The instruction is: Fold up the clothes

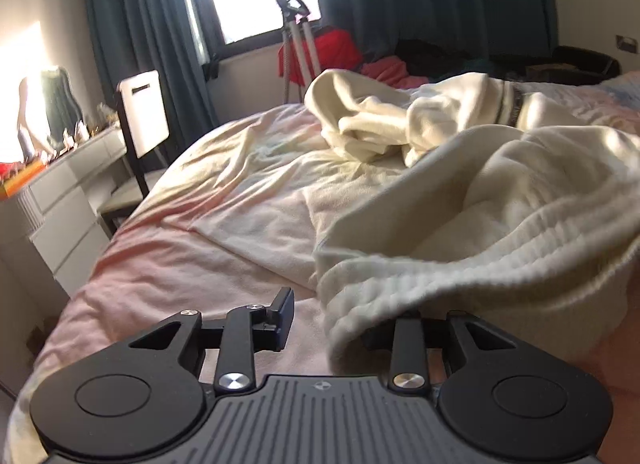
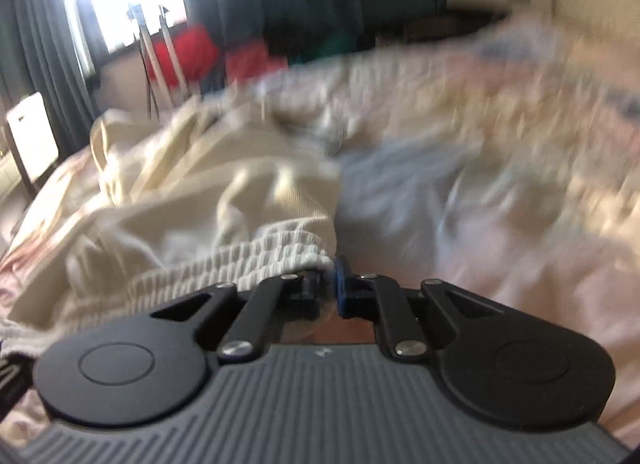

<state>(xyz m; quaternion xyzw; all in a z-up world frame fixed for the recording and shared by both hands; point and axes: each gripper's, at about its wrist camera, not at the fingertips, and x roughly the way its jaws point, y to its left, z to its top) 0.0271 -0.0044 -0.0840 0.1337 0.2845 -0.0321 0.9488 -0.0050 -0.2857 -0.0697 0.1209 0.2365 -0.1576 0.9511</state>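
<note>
A cream garment (image 1: 500,224) with a ribbed elastic band lies crumpled on the pink bed sheet (image 1: 180,264). In the left wrist view my left gripper (image 1: 328,324) is open. Its left finger (image 1: 284,316) stands clear of the cloth, and the ribbed band drapes over its right finger and hides it. The right wrist view is blurred. There the garment (image 2: 200,192) spreads to the left, and the end of its ribbed band (image 2: 288,252) runs into my right gripper (image 2: 327,284), whose jaws are shut on it.
A white chair (image 1: 140,120) and white drawers (image 1: 68,216) stand left of the bed. A tripod (image 1: 298,44) and red cloth (image 1: 336,48) sit under the window with dark curtains. More clothes lie at the bed's far side (image 1: 440,56).
</note>
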